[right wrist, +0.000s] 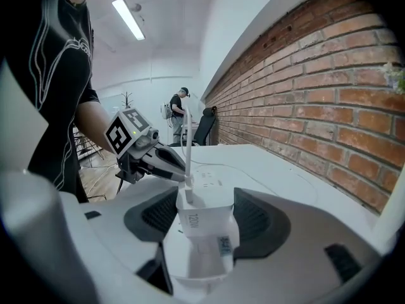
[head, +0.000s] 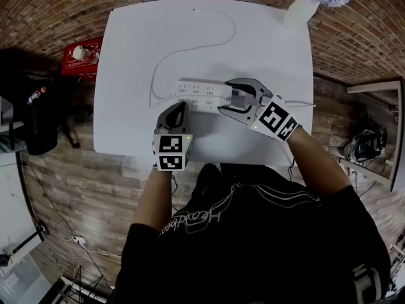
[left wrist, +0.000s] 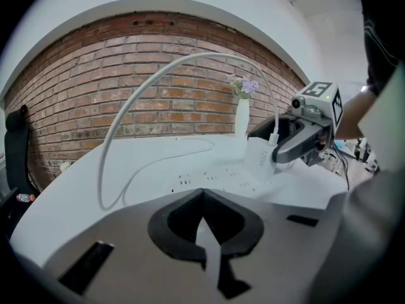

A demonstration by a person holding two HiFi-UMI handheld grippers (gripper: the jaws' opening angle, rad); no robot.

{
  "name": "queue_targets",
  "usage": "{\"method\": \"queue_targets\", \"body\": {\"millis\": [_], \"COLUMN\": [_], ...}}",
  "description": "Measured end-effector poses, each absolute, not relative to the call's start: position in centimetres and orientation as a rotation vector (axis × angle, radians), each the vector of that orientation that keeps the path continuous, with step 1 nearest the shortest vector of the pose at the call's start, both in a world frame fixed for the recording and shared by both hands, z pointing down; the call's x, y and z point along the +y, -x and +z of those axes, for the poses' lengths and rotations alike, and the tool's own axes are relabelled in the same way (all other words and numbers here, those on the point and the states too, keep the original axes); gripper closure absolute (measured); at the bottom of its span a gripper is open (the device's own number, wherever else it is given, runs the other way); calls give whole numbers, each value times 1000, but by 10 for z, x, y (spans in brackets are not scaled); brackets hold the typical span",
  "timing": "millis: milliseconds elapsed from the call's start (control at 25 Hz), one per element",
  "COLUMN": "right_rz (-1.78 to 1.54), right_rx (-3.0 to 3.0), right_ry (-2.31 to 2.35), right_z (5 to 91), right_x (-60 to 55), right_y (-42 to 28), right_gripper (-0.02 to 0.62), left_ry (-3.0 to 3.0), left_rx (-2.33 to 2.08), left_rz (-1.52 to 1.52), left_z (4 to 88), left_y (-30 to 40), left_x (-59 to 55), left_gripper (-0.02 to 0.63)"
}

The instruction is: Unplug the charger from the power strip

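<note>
My right gripper (right wrist: pixel 205 215) stood wide open astride the charger (right wrist: pixel 202 233), plugged into the power strip (head: pixel 196 94) at the middle of the head view. I judged it best to close squarely on its flat sides. My left gripper (left wrist: pixel 204 223), shut and empty, sat by the strip's lower-left end, ready to brace it for a straight pull.
</note>
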State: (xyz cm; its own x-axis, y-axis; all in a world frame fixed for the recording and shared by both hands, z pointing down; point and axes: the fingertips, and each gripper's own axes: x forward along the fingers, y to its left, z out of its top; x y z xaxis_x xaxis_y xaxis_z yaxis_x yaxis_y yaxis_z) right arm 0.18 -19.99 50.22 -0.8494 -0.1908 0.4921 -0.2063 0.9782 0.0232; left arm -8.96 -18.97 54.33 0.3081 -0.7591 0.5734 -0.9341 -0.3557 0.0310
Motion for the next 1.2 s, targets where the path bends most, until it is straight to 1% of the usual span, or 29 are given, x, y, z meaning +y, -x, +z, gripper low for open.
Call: {"method": "queue_targets", "body": {"millis": [440, 760, 1000, 1080, 1200], "right_rz": [-79, 90, -134, -104, 26], "right_rx": [-2604, -2596, -2530, -2537, -2577], "right_ry": [-290, -283, -281, -297, -322], "right_z": [499, 501, 501, 502, 501], "right_x": [-197, -203, -193, -195, -200], "right_y": [-1, -3, -4, -5, -4], "right_gripper": [354, 356, 356, 356, 356], "left_ry": [-2246, -2235, -2206, -2214, -2220], "left_rx": [-1507, -1521, -1498, -1504, -1512], "left_rz": [736, 764, 726, 740, 762], "left_z": [543, 544, 544, 544, 545], "left_y": [89, 89, 90, 89, 89], "left_x": [-190, -189, -189, -189, -189], "left_gripper": [603, 603, 603, 603, 603]}}
